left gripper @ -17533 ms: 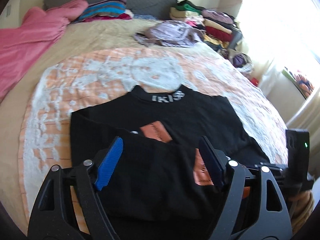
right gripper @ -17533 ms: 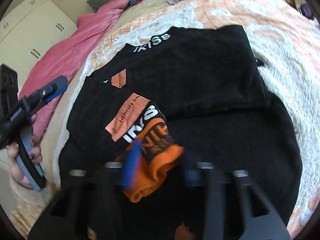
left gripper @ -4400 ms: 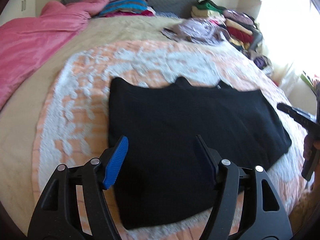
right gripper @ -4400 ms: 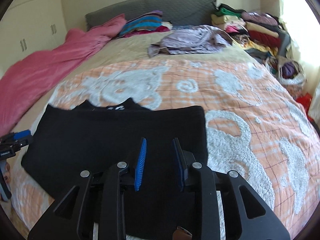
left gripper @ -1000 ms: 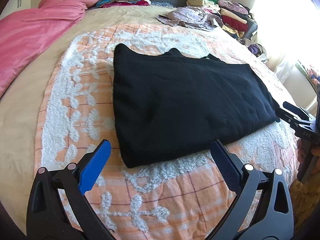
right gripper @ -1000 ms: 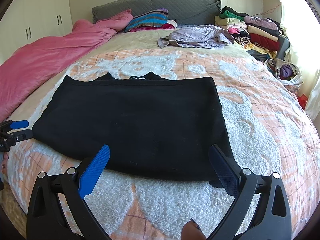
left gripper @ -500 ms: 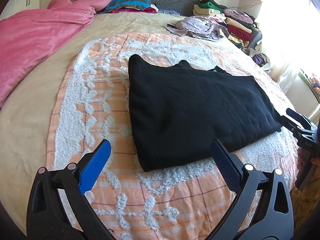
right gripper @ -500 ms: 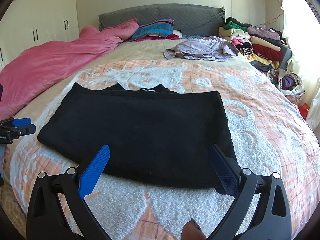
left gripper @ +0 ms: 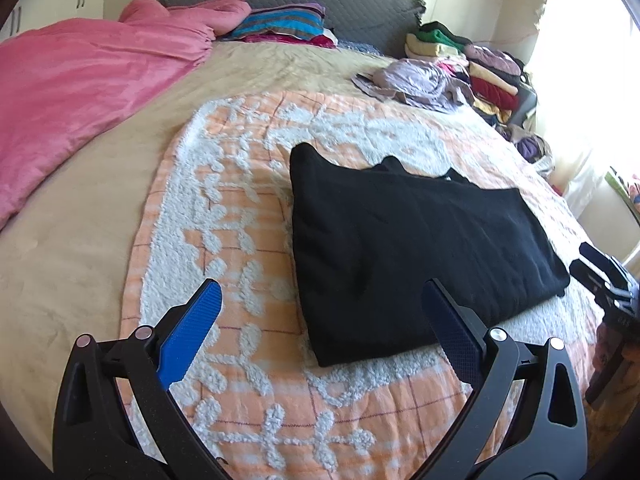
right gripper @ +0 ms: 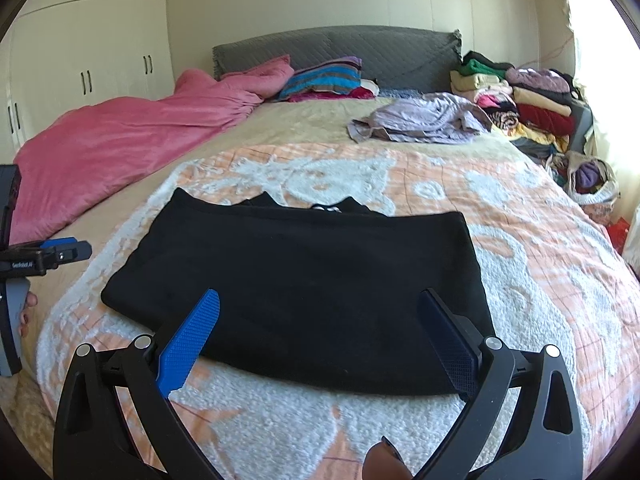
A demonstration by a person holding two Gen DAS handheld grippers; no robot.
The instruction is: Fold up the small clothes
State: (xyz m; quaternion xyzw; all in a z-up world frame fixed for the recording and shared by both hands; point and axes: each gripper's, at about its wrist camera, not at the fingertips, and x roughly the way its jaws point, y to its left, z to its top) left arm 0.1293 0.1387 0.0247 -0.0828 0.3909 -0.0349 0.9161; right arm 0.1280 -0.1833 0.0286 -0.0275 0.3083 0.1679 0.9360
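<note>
A black garment (left gripper: 408,248) lies folded into a flat rectangle on the orange and white bedspread (left gripper: 240,220); its collar pokes out at the far edge. It also shows in the right wrist view (right gripper: 312,280). My left gripper (left gripper: 322,320) is open and empty, held above the bedspread near the garment's left front corner. My right gripper (right gripper: 320,330) is open and empty, held above the garment's front edge. The left gripper shows at the left edge of the right wrist view (right gripper: 52,256), and the right gripper at the right edge of the left wrist view (left gripper: 604,276).
A pink duvet (right gripper: 120,148) covers the bed's left side. A lilac garment (right gripper: 424,120) lies crumpled at the far right. Stacked folded clothes (right gripper: 520,104) and striped pillows (right gripper: 324,76) sit by the grey headboard (right gripper: 360,52). White wardrobes (right gripper: 80,60) stand at left.
Both grippers have drawn back and lifted away from the folded garment, staying open. The left wrist view has swung leftward, so the garment sits further right in it.
</note>
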